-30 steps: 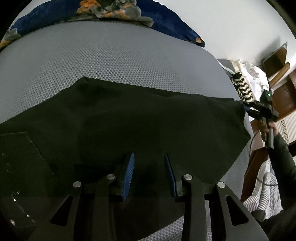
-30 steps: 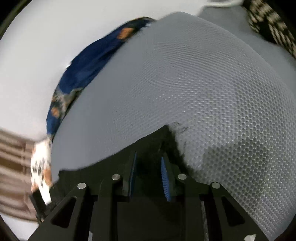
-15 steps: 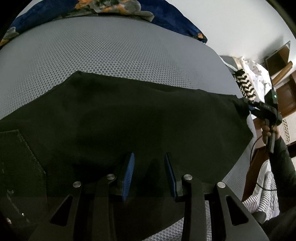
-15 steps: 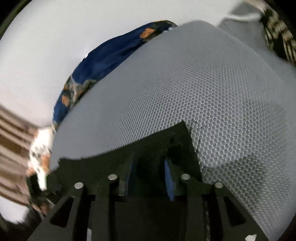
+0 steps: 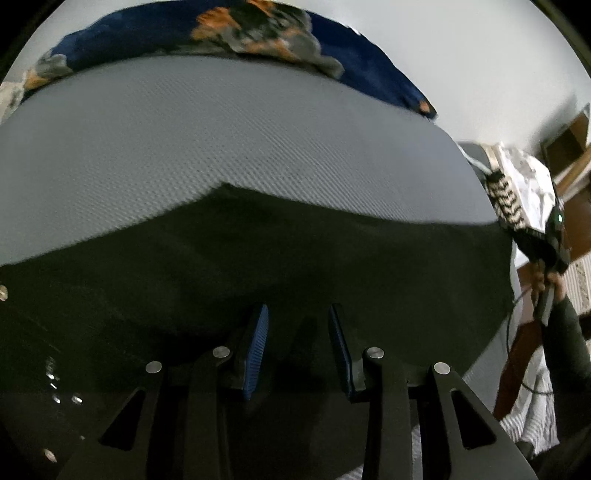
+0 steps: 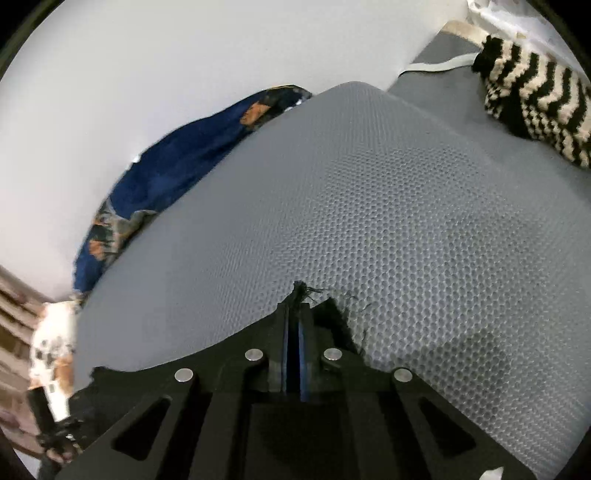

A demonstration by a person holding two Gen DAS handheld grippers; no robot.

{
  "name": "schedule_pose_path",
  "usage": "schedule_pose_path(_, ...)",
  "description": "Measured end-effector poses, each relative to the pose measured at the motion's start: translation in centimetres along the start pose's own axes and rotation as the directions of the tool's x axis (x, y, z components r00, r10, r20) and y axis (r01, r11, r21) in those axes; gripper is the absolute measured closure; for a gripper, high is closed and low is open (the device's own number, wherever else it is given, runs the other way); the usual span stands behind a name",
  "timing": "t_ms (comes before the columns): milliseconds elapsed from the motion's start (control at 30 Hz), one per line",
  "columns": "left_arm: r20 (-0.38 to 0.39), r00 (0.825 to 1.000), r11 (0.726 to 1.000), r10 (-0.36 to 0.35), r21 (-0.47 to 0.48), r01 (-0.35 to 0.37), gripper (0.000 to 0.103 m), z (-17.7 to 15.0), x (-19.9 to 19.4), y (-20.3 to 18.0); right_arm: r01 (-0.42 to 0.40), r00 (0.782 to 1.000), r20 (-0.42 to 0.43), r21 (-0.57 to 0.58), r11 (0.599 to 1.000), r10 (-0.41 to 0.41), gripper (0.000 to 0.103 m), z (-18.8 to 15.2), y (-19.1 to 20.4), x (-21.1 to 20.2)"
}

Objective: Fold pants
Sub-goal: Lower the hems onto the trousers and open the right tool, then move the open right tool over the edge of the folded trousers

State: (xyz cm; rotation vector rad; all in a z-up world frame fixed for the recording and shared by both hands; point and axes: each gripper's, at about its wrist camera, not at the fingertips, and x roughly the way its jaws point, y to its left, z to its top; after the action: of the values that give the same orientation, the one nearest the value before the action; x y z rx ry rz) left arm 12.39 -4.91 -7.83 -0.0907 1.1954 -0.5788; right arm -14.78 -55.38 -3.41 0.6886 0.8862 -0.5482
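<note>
**Right tool has closed on the pants' corner**

Half a second ago the right tool [image 6: 294, 314] stood parted over the hem; now its blue pads are pinched tight on the frayed corner of the black pants [image 5: 280, 266]. The pants lie spread across the grey honeycomb mattress [image 5: 221, 147], their near part hidden under the left tool [image 5: 298, 332], whose jaws stand apart with dark cloth between them, not gripped. The cloth's left end is cut off by the frame. A blue floral blanket [image 5: 258, 33] lies at the mattress's far edge, and a black-and-cream zigzag knit [image 6: 535, 99] lies beyond the corner.
</note>
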Motion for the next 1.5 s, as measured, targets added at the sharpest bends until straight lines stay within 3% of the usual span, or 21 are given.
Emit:
schedule_pose_path(133, 0.010, 0.999, 0.999, 0.038, -0.021, -0.038, 0.068, 0.2, 0.4, 1.8, 0.086, 0.996, -0.038, 0.025, 0.996, -0.085, 0.101, -0.3, -0.8, 2.3)
schedule_pose_path(300, 0.009, 0.999, 0.998, 0.042, -0.048, -0.042, 0.068, -0.2, 1.4, 3.5, 0.123, 0.991, -0.056, 0.046, 0.991, -0.121, 0.099, -0.3, -0.9, 3.0)
schedule_pose_path(400, 0.015, 0.998, 0.998, 0.059, -0.018, -0.059, 0.068, -0.3, 1.3, 3.1, 0.147, 0.987, -0.072, 0.039, 0.988, -0.143, 0.088, -0.2, -0.2, 2.8)
schedule_pose_path(433, 0.014, 0.998, 0.998, 0.065, -0.009, -0.065, 0.068, -0.3, 1.3, 2.9, 0.165, 0.983, -0.083, 0.042, 0.985, -0.161, 0.079, -0.1, -0.1, 2.5)
schedule_pose_path(600, 0.049, 0.998, 0.998, 0.049, -0.027, -0.047, 0.064, -0.4, -0.8, 3.3, 0.180, 0.984, -0.002, 0.032, 0.983, -0.180, 0.078, 0.0, 2.0, -1.1)
schedule_pose_path(700, 0.087, 0.994, 0.998, 0.062, -0.032, -0.060, 0.056, -0.7, -2.7, 4.2, 0.137, 0.991, 0.016, -0.052, 0.989, -0.136, 0.078, -0.5, 5.8, -2.3)
schedule_pose_path(800, 0.119, 0.989, 0.995, 0.093, -0.052, -0.087, 0.055, -1.2, -4.5, 5.9, 0.075, 0.997, -0.012, -0.150, 0.986, -0.078, 0.078, -2.0, 10.2, -1.6)
schedule_pose_path(967, 0.138, 0.978, 0.983, 0.155, -0.121, -0.139, 0.054, -2.5, -7.3, 9.9, -0.108, 0.988, -0.139, -0.338, 0.935, 0.064, 0.078, -6.5, 20.2, 2.6)
schedule_pose_path(1100, 0.124, 0.971, 0.969, 0.206, -0.166, -0.184, 0.054, -4.1, -8.6, 12.8, -0.262, 0.947, -0.290, -0.436, 0.861, 0.141, 0.078, -10.2, 28.2, 6.4)
schedule_pose_path(1233, 0.089, 0.976, 0.963, 0.199, -0.202, -0.178, 0.054, -5.9, -8.7, 15.3, -0.407, 0.876, -0.445, -0.469, 0.784, 0.189, 0.077, -14.0, 35.4, 10.0)
schedule_pose_path(1300, 0.086, 0.977, 0.964, 0.197, -0.197, -0.177, 0.055, -5.9, -8.7, 15.5, -0.432, 0.859, -0.480, -0.495, 0.754, 0.177, 0.075, -15.2, 37.9, 11.3)
schedule_pose_path(1500, 0.041, 0.977, 0.965, 0.208, -0.171, -0.198, 0.055, -6.1, -8.5, 15.8, -0.515, 0.782, -0.609, -0.507, 0.691, 0.135, 0.069, -17.9, 43.2, 15.1)
